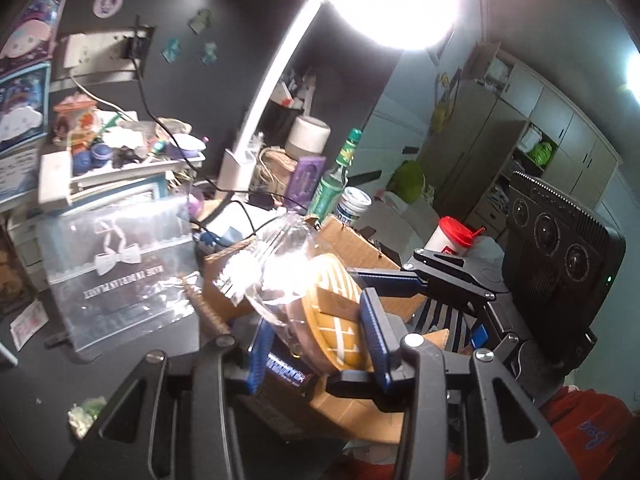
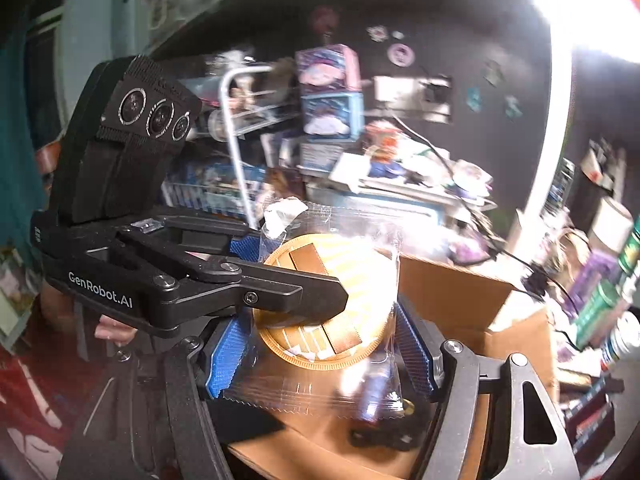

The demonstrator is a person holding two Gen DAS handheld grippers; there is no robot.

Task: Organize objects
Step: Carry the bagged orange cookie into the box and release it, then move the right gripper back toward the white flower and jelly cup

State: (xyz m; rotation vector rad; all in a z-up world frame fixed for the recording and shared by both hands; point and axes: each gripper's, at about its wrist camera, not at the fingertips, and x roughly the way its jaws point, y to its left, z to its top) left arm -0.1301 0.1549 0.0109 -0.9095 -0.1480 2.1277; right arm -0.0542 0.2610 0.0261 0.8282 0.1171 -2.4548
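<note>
A messy desk in someone's room at home.

A bright desk lamp (image 1: 276, 80) stood on the dark desk (image 1: 120, 368), with cute stickers (image 1: 107, 2) on the black wall behind it. Toy boxes (image 1: 24, 80) were piled at the desk's left edge. A green bottle (image 1: 334, 184) stood by a cardboard box (image 1: 352, 236), and tall cupboards (image 1: 560, 128) filled the far wall.

A dark desk (image 1: 132, 344) carries a clear bow-printed pouch (image 1: 120, 268) and a cardboard box (image 1: 360, 240).

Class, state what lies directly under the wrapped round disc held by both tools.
Under the disc sits an open cardboard box; a small dark item shows inside. Remaining contents are covered.
</note>
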